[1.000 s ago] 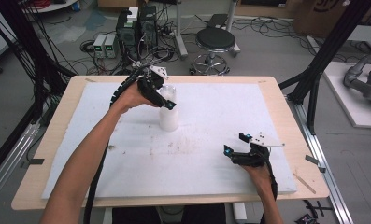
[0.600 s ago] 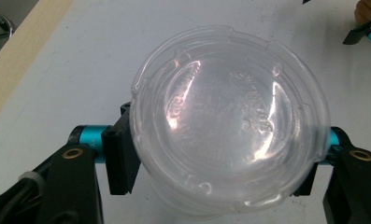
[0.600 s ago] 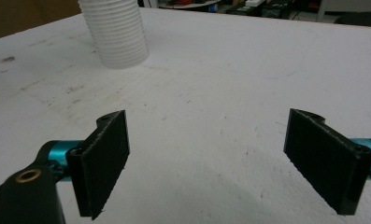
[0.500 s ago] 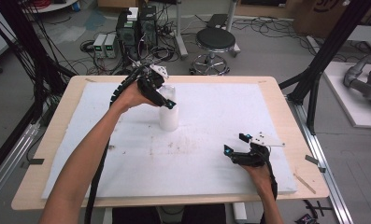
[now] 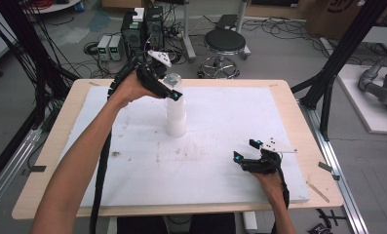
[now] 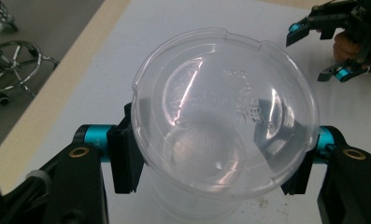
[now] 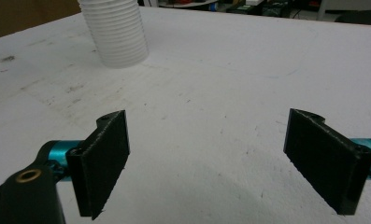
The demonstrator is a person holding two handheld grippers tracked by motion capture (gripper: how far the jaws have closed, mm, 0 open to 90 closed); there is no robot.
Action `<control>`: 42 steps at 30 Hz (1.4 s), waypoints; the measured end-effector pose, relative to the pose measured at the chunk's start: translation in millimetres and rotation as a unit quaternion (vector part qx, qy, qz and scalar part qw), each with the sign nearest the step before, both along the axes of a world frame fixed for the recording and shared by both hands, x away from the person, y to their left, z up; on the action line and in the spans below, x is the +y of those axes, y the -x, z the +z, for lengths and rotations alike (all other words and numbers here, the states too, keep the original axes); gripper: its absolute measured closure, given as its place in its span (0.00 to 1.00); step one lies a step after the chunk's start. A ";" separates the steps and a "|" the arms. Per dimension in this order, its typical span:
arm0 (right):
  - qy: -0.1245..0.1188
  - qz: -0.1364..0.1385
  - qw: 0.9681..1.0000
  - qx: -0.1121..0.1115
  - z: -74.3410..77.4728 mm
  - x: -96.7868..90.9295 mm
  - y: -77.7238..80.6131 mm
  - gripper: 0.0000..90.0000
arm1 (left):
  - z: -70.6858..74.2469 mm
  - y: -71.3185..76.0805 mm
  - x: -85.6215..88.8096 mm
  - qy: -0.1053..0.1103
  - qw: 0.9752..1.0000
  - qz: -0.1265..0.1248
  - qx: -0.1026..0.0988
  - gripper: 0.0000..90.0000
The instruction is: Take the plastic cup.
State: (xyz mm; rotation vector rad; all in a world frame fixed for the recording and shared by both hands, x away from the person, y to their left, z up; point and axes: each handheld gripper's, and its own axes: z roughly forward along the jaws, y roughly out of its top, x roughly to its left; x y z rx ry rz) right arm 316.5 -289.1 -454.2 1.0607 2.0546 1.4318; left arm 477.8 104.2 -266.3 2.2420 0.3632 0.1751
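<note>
High view looks down on the table [image 5: 279, 105]; both gripper views sit close, sharing the cup stack [image 7: 114, 32].

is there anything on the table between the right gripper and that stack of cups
Nothing visible. The right gripper rests open near the table's front right, and the white mat between it and the stack of cups is bare apart from a few smudges. The left gripper grips the top cup.

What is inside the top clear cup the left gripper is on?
Nothing shows inside the clear cup: through it come the cups nested below and the left gripper pads at its sides. The stack hides the table spot beneath.
</note>
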 end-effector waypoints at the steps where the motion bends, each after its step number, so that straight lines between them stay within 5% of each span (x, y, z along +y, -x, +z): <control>1: 0.000 -0.001 1.000 0.000 0.0 0.1 0.1 0.16 | 6.4 1.0 1.0 0.004 1.000 0.001 -0.004 0.41; 8: -0.002 -0.001 1.000 -0.002 0.0 0.2 0.3 0.16 | 35.1 8.4 4.6 0.017 1.000 0.006 -0.023 0.42; 13: -0.003 0.000 1.000 0.000 0.2 -0.2 1.0 0.16 | 37.8 11.9 7.3 0.016 1.000 0.005 -0.025 0.42; 23: -0.010 -0.004 1.000 -0.010 0.2 -1.9 2.7 0.16 | 33.6 50.5 36.3 0.069 0.997 -0.002 -0.037 0.41; 33: -0.010 0.001 1.000 -0.011 0.1 -1.9 2.6 0.16 | -6.0 97.9 54.9 0.134 0.990 -0.016 -0.047 0.41; 36: -0.011 0.002 1.000 -0.013 0.1 -2.4 3.3 0.16 | -21.9 109.7 56.6 0.171 0.984 -0.020 -0.045 0.41; 42: -0.013 0.003 1.000 -0.018 0.2 -2.3 5.0 0.16 | -49.4 124.9 58.2 0.209 0.977 -0.023 -0.039 0.41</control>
